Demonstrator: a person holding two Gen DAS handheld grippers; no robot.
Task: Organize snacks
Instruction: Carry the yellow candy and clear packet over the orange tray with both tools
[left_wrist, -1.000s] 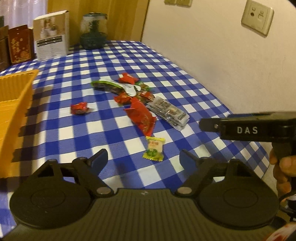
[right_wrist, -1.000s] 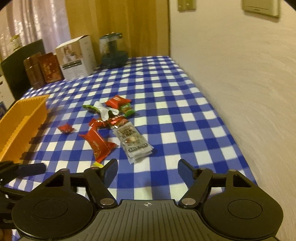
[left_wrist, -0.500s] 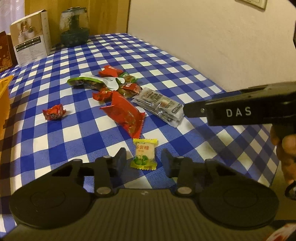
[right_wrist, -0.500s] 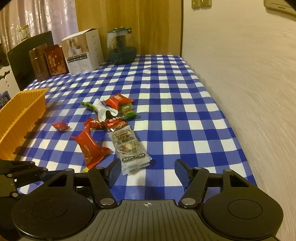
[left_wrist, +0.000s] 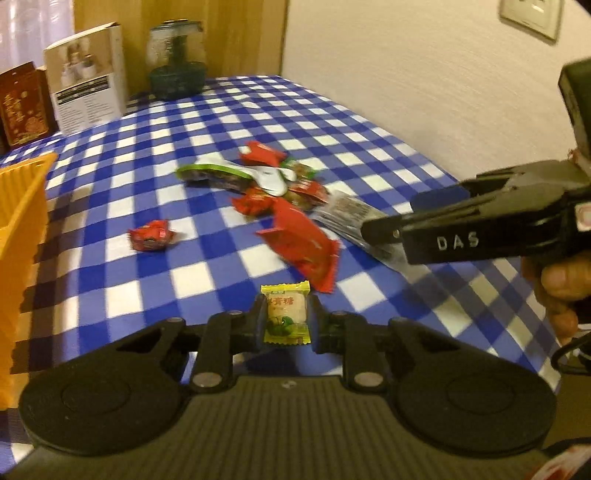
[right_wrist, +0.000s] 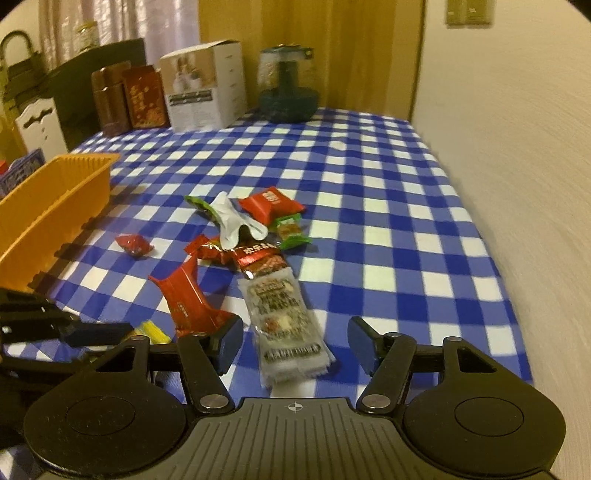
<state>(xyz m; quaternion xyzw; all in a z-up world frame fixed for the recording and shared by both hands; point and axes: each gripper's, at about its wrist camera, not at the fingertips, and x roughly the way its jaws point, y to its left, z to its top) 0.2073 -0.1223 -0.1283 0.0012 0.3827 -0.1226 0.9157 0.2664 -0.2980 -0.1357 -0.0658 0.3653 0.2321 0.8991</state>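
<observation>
A small yellow candy (left_wrist: 286, 317) lies on the blue checked tablecloth (left_wrist: 207, 273), and my left gripper (left_wrist: 286, 323) is shut on it, pads pressing both sides. My right gripper (right_wrist: 295, 339) is low over the clear grey snack packet (right_wrist: 284, 321); its jaws are closing with the packet's near end between them, pads apart from it. Beside it lies a long red packet (right_wrist: 188, 299). A pile of red, green and white wrappers (right_wrist: 251, 221) sits farther back, with a lone red candy (right_wrist: 133, 243) to its left. The orange basket (right_wrist: 55, 206) stands at the left.
A white carton (right_wrist: 207, 88), red boxes (right_wrist: 140, 96) and a dark glass jar (right_wrist: 288, 88) stand along the table's far edge. A pale wall (right_wrist: 517, 147) runs close along the table's right side. In the left wrist view the right gripper (left_wrist: 395, 218) reaches in over the packet.
My left gripper moved forward and shut on the yellow candy. My right gripper came forward and down until its jaws straddle the clear packet, and they have narrowed slightly.
</observation>
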